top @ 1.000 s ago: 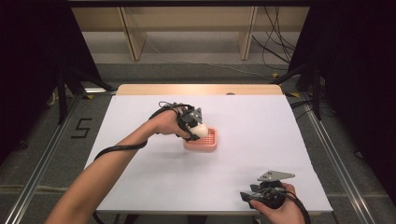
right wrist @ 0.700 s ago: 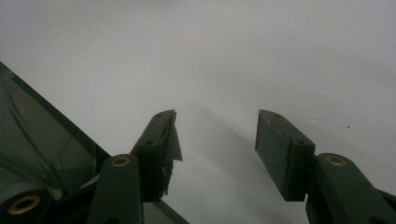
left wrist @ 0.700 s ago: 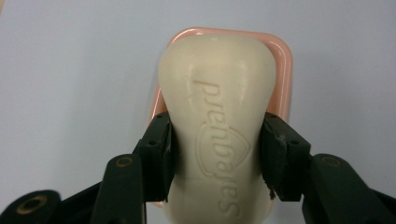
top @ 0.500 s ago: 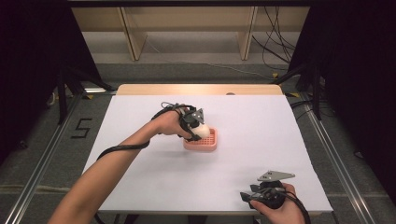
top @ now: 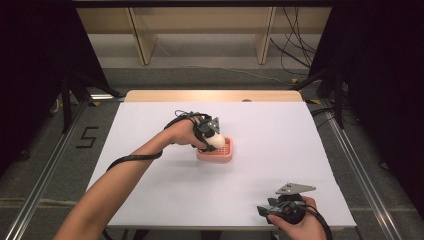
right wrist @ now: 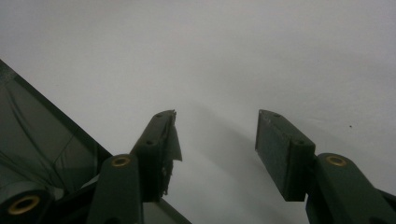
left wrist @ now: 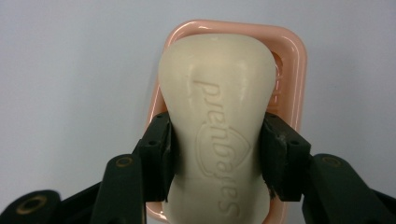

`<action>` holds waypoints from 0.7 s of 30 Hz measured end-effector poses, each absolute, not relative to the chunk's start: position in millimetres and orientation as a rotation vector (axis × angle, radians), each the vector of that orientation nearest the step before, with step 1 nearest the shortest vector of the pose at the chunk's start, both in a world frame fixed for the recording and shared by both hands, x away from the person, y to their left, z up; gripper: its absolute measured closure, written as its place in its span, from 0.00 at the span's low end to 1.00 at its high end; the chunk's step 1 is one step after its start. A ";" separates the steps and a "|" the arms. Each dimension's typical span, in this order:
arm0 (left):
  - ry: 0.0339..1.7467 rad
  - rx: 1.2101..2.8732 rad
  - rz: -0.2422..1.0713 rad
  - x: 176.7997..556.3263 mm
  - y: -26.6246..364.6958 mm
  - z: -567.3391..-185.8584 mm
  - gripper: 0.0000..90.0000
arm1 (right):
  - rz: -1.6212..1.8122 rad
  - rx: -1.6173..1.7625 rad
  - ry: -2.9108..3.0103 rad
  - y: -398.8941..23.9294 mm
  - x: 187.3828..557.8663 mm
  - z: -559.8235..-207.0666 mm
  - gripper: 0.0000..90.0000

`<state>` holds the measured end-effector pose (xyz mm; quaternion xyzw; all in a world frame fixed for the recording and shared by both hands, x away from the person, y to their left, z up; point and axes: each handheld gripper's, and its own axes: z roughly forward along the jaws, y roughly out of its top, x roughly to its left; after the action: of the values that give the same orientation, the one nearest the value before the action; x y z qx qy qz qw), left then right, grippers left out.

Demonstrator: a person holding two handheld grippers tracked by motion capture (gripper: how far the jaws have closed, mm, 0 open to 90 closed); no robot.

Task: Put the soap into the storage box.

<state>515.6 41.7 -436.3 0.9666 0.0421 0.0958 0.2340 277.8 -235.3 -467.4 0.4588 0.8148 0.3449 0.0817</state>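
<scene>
Little has shifted since the earlier frame: your left gripper [top: 214, 140] sits where it did, clamped on the cream soap bar [left wrist: 217, 126] over the pink soap dish [top: 225, 154] near the middle of the white worktop [top: 150, 200], and your right gripper [top: 267, 212] rests unmoved by the near edge toward the right corner. From the left gripper view both pads press the bar's narrower waist, its flared end pointing away over the dish's far rim; whether the bar already rests in the dish or hangs just above cannot be told. Your right gripper's jaws stand apart with nothing between them, only bare worktop ahead. Soap of this kind is likely firm and moderately weighty but slick, so the waist, where the sides pinch in, looks the surest place to hold it; a hard squeeze could dent the embossed face or shoot it out. The ribbed plastic dish looks light and may slide if nudged.
</scene>
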 end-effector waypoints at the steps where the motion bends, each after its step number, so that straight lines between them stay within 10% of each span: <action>1: 0.115 2.657 0.263 516.1 41.3 -436.6 0.55 | 1.026 1.383 2.436 -235.0 277.3 -467.1 0.53; 16: 0.175 2.695 0.244 519.5 33.0 -444.4 0.53 | 1.021 1.386 2.445 -235.7 276.9 -466.7 0.53; 21: 0.236 2.664 0.236 519.7 34.3 -439.4 0.38 | 1.002 1.400 2.465 -235.7 276.8 -466.2 0.53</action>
<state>519.7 34.3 -439.4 0.9664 0.0856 0.0857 0.2266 276.8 -235.7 -466.2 0.4646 0.8180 0.3323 0.0674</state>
